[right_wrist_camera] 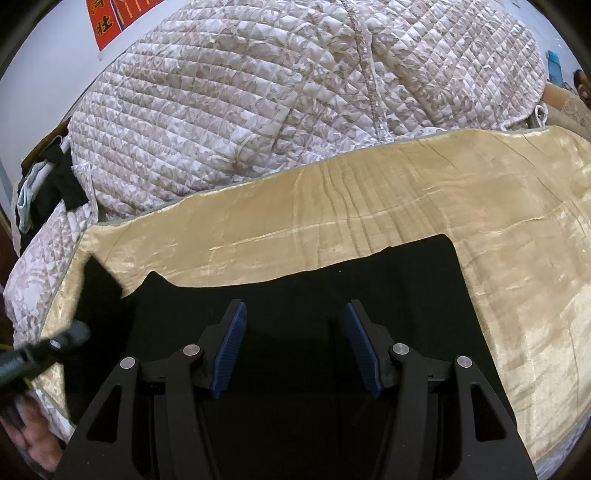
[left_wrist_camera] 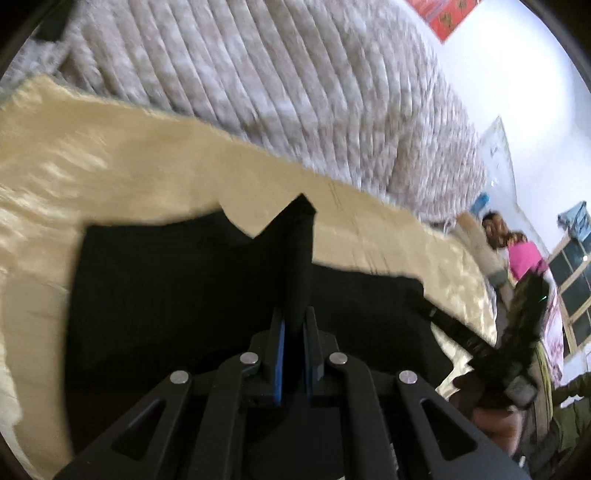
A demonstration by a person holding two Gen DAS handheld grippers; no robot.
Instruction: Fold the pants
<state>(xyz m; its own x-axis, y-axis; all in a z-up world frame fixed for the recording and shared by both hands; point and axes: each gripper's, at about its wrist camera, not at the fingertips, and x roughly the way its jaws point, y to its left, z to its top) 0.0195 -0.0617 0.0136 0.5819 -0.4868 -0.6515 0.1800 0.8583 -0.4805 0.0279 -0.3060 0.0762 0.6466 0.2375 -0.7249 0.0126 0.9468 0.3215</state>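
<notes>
We hold the left gripper [left_wrist_camera: 293,332] low over the bed, pointing forward along the cloth — its blue pads are squeezed almost together on a raised fold of the black pants [left_wrist_camera: 184,295], which stands up between the fingers as a dark ridge ending in a pointed corner. The rest of the pants lies flat on the gold satin blanket [left_wrist_camera: 110,166], spread to both sides of the pinch. In the left wrist view the right gripper [left_wrist_camera: 524,321] shows at the right edge, blurred, with a hand under it.

Our right gripper [right_wrist_camera: 295,332] hovers just above the pants [right_wrist_camera: 369,280], angled down at the fabric, jaws spread wide with nothing between the blue pads [right_wrist_camera: 231,350]. The left gripper [right_wrist_camera: 44,350] shows at the left edge of the right wrist view, with lifted black cloth beside it.

Behind the blanket sits a heaped quilted bedspread [right_wrist_camera: 277,92] in white and beige. A red poster [right_wrist_camera: 105,26] on the wall carries black Chinese characters — one reads 壮, the rest cut off. A second red poster [left_wrist_camera: 447,18] is too blurred to read.
</notes>
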